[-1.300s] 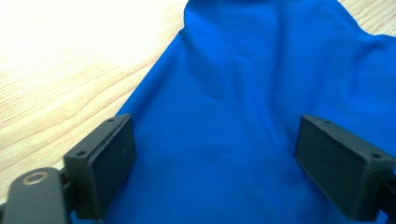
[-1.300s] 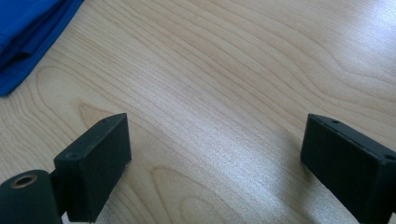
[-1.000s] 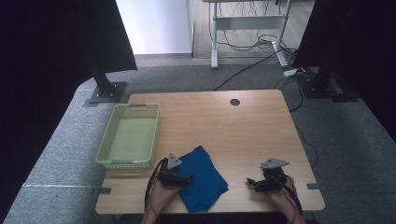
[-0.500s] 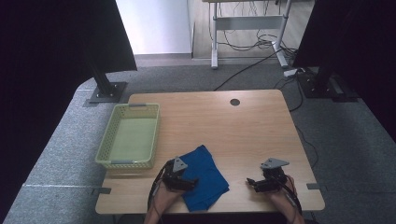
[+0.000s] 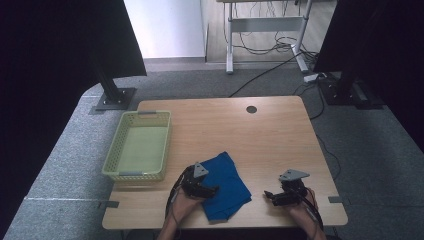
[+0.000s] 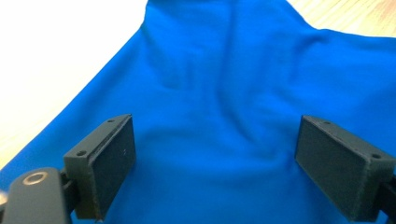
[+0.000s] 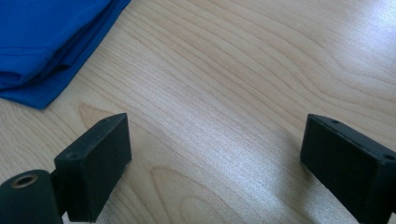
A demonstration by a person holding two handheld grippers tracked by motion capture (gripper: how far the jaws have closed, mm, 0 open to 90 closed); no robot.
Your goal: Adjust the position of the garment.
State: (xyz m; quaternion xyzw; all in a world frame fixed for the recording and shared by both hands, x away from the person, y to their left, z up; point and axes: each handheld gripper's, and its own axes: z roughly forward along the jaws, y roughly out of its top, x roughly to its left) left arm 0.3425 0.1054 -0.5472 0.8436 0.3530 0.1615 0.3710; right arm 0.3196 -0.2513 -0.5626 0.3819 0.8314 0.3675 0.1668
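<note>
Lying folded on the table (image 5: 280, 135), near its front edge and a little left of centre, is the blue cloth (image 5: 227, 185); its top is rumpled into soft ridges and its folded layers are showing along one edge in the right gripper view. Just left of it, the green basket (image 5: 116, 161) is sitting on the table, apart from the cloth.

Left gripper (image 6: 215, 163) is hovering over the cloth's near-left part, jaws spread wide, cloth lying between and beneath them; pads (image 6: 109, 161) are not pressing on any fold. From the high view, the left hand (image 5: 182, 207) is coming in from the bottom edge.

Right gripper (image 7: 215, 163) is sitting over bare wood to the right of the cloth, well apart from it, jaws spread wide with nothing between them. Its grey plate is facing up in the high view.
</note>
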